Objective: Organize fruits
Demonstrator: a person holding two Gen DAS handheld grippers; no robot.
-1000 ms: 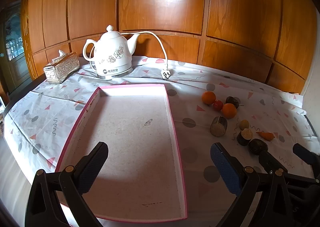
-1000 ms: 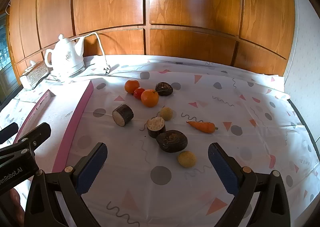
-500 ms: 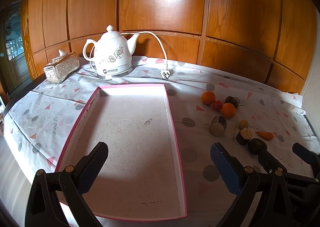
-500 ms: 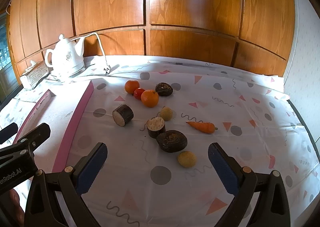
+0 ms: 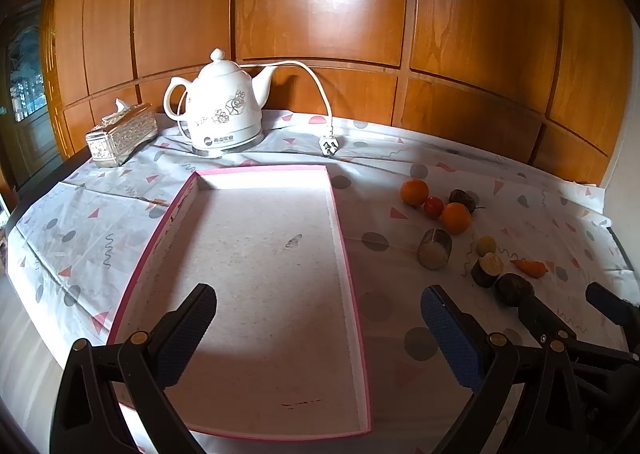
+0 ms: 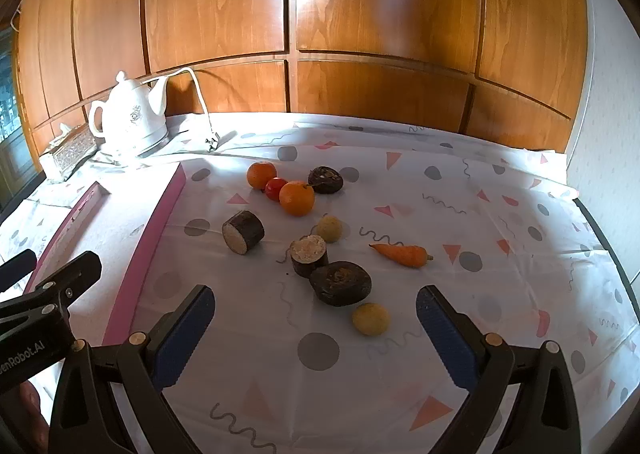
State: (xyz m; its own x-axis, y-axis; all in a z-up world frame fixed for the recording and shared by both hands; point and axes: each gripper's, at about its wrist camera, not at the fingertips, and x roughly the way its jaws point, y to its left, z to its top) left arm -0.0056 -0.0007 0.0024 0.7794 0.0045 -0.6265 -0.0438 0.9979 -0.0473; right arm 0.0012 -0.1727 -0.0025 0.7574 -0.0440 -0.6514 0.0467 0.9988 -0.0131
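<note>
The right gripper's fingers are hiding part of the dark root (image 5: 513, 288) at the lower right of the left wrist view, and the frame edge is cutting both tools off at the bottom. What the dark cut pieces (image 6: 243, 232) are is hard to make out.

The left gripper (image 5: 318, 328) is hanging wide open over the near end of the pink tray (image 5: 347, 254), holding nothing. The right gripper (image 6: 315, 328) is also spread wide and empty, framing a yellow ball (image 6: 370, 318) low in the centre. The oranges (image 6: 296, 197), tomato (image 6: 275, 188) and carrot (image 6: 401, 253) are lying on the cloth (image 6: 500, 238) right of the tray, at mid-frame.
</note>
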